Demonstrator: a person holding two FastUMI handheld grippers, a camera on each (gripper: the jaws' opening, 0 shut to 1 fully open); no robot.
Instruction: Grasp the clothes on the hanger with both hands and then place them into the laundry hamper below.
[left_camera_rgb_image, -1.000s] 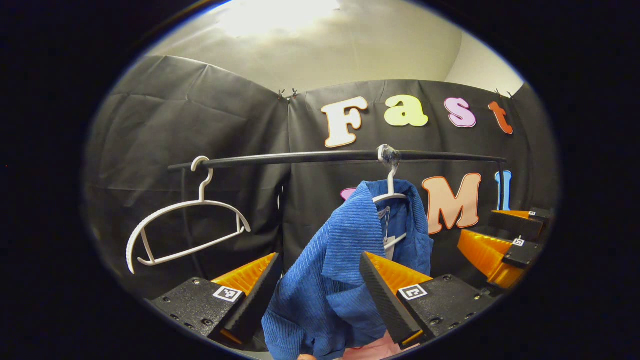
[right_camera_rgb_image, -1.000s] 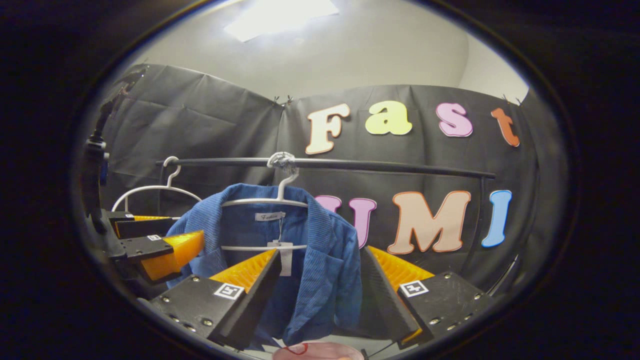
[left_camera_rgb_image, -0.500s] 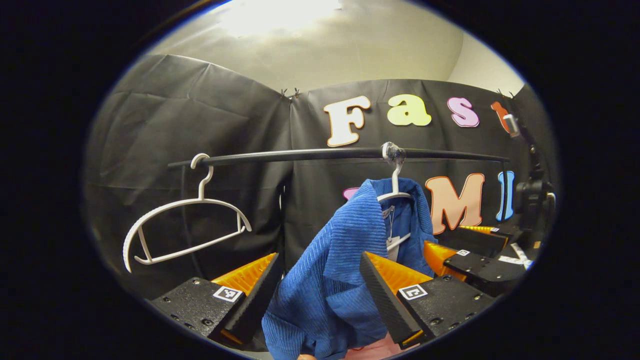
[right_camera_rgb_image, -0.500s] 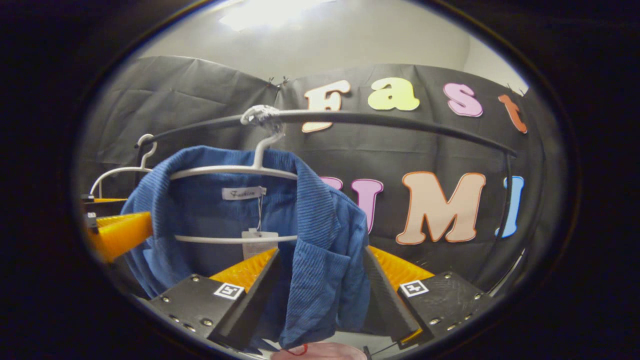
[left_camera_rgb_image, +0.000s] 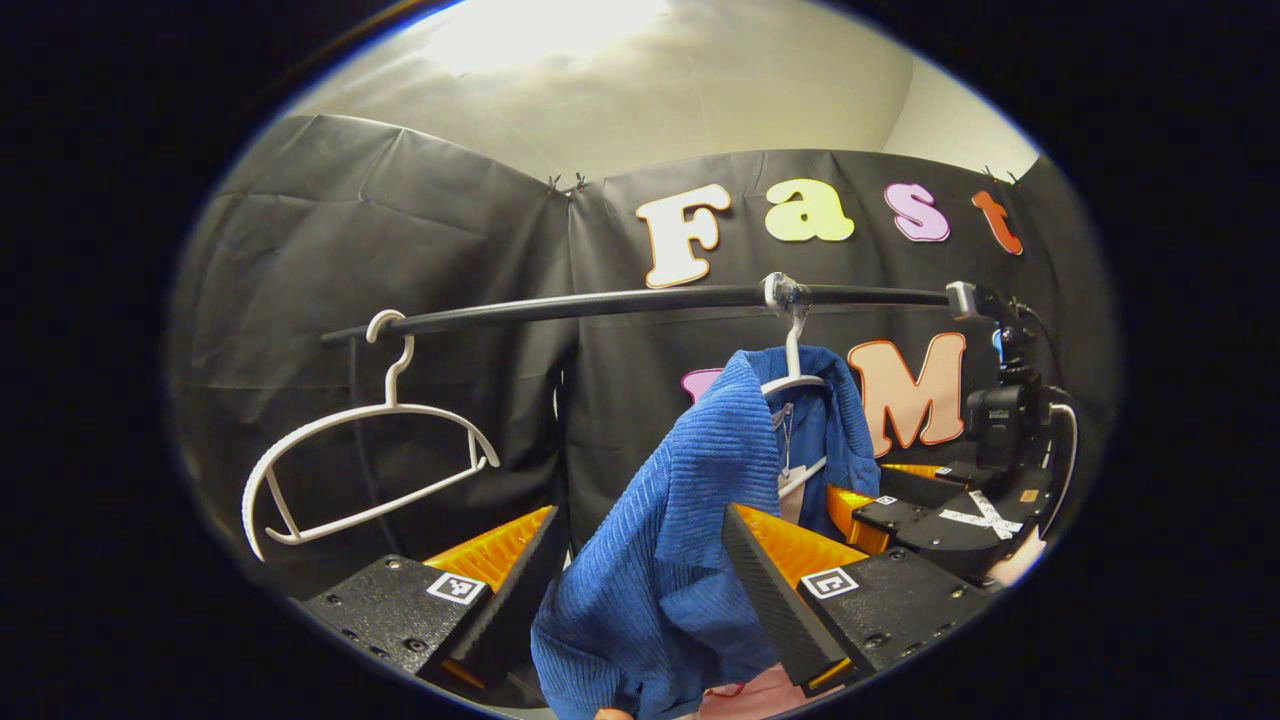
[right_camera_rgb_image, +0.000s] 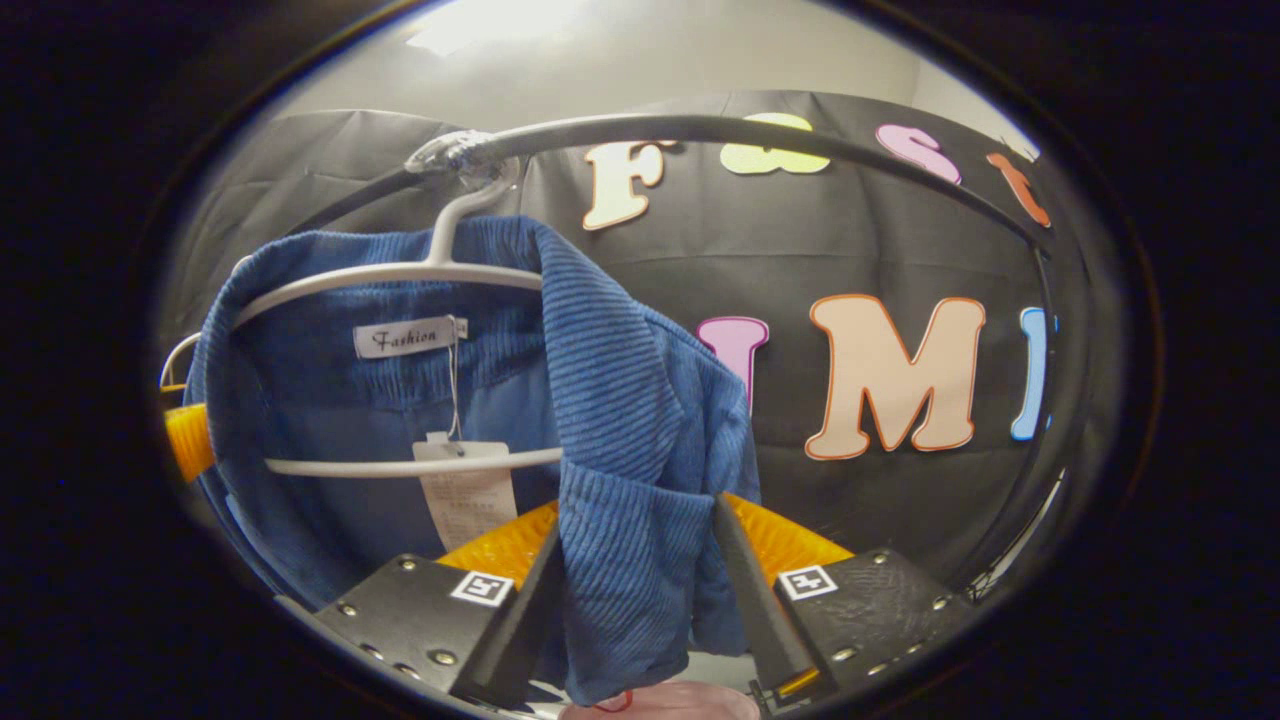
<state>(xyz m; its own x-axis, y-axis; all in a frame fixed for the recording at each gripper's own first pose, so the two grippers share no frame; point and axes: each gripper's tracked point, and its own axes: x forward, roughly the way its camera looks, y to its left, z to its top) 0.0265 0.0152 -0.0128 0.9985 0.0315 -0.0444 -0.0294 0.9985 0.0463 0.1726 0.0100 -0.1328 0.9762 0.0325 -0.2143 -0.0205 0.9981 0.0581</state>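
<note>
- In the left gripper view I see my left gripper with its black-and-orange fingers spread wide; the near front panel of the blue ribbed corduroy jacket hangs down between them, and I cannot tell whether either pad touches the cloth.
- The jacket hangs on a white plastic hanger, whose hook sits on the black horizontal clothes rail under a wad of clear tape.
- A second white plastic hanger, bare, hangs tilted from the rail's left end, well apart from the jacket.
- Past the jacket on the right of that view I see the right gripper, its orange fingers reaching in at the jacket's far side, with its black camera mount standing above it.
- In the right gripper view the right gripper has its fingers brought fairly narrow about the jacket's hanging front edge; the cloth fills the gap and both inner faces look to lie against it, though I cannot be sure of a firm pinch.
- There the collar, a white neck label and a paper tag show inside the jacket, with the hanger's crossbar running below them.
- An orange finger of the left gripper peeks out at the jacket's left edge.
- A pale pink rim, the laundry hamper, shows at the bottom, below the jacket's hem.
</note>
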